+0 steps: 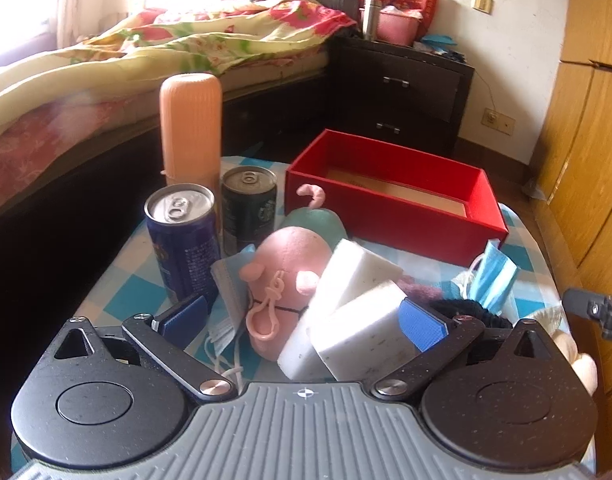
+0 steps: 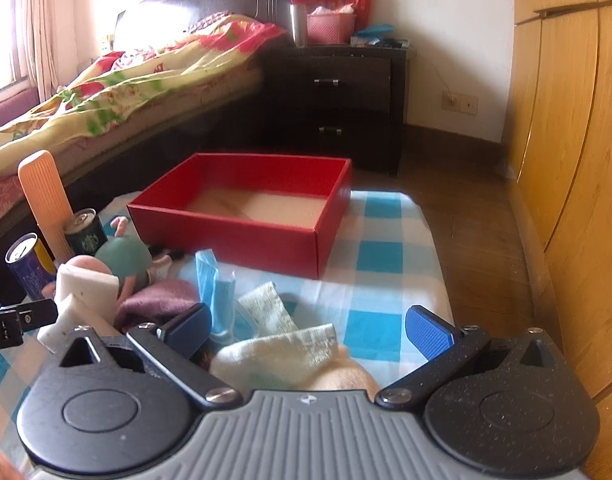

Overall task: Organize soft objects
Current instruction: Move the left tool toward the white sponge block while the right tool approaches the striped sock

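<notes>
On the blue-checked cloth [image 2: 385, 260] lies a heap of soft things. My left gripper [image 1: 304, 320] is open, its fingers either side of two white sponges [image 1: 357, 276] and a pink plush toy [image 1: 294, 264] with a teal body; the right pad [image 1: 421, 324] sits against the lower sponge. My right gripper [image 2: 309, 328] is open over a pale green sock [image 2: 290, 352]. A blue face mask [image 2: 210, 280] and a purple cloth [image 2: 158, 300] lie in front of it. The empty red box [image 2: 242, 216] stands behind the heap.
Two drink cans [image 1: 182, 236] and a tall peach bottle [image 1: 190, 128] stand at the table's left. A bed [image 1: 106, 64] is to the left, a dark nightstand [image 1: 401, 92] behind, and a wooden wardrobe [image 2: 565, 160] to the right. The left gripper's side [image 2: 18, 320] shows in the right wrist view.
</notes>
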The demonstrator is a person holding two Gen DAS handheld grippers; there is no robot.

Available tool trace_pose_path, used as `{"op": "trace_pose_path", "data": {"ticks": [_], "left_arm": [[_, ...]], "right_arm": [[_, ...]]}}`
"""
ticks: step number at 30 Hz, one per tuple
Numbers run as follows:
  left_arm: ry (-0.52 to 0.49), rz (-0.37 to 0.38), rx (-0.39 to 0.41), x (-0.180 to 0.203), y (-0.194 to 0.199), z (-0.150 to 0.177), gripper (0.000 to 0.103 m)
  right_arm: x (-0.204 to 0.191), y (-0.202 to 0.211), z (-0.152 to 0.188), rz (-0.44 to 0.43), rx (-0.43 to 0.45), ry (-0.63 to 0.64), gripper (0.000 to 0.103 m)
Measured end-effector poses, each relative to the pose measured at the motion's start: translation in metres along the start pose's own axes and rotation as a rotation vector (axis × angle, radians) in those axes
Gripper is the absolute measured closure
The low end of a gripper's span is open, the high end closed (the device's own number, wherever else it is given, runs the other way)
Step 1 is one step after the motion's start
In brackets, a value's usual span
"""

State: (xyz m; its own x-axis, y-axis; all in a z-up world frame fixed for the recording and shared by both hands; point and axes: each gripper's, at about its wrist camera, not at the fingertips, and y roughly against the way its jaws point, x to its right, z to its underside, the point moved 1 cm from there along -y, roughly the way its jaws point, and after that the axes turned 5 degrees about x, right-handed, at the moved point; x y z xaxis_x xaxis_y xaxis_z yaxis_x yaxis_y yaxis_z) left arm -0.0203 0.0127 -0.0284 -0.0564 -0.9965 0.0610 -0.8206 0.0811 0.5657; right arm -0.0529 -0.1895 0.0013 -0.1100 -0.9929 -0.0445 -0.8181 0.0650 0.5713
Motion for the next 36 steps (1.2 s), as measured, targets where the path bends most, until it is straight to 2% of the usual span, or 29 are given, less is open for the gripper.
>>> {"op": "trace_pose_path", "data": {"ticks": [3, 5, 13, 15, 21, 26, 31, 34, 36], "left_arm": [[-0.088, 0.046, -0.021, 0.009, -0.002, 0.006, 0.006], [-0.135, 0.016, -0.056, 0.016, -0.005, 0.01, 0.006], [-0.184, 0.047, -0.069, 0.027, -0.015, 0.021, 0.007], [-0.16, 0.037, -0.056, 0.027, -0.017, 0.022, 0.007], [0.008, -0.023, -0.077, 0.021, -0.034, 0.024, 0.006], [0.077, -0.063, -0.011, 0.035, -0.031, 0.02, 0.006], [0.161, -0.114, -0.092, 0.037, -0.052, 0.027, 0.006], [0.222, -0.138, -0.091, 0.028, -0.054, 0.032, 0.016], [0.225, -0.12, -0.09, 0.024, -0.052, 0.032, 0.026]], "right_arm": [[0.009, 0.002, 0.002, 0.008, -0.002, 0.004, 0.019], [0.017, 0.002, 0.004, 0.011, -0.014, -0.012, 0.019], [0.024, -0.004, 0.007, -0.009, -0.046, -0.017, 0.019], [0.022, -0.003, 0.007, -0.018, -0.043, -0.011, 0.019], [0.013, -0.005, 0.008, -0.053, -0.052, 0.014, 0.019], [0.014, -0.003, 0.006, -0.081, -0.046, 0.015, 0.019], [0.02, 0.0, 0.004, -0.101, -0.05, -0.014, 0.019], [0.021, 0.003, 0.001, -0.12, -0.045, -0.024, 0.019], [0.019, 0.004, 0.0, -0.127, -0.038, -0.02, 0.019]]}}
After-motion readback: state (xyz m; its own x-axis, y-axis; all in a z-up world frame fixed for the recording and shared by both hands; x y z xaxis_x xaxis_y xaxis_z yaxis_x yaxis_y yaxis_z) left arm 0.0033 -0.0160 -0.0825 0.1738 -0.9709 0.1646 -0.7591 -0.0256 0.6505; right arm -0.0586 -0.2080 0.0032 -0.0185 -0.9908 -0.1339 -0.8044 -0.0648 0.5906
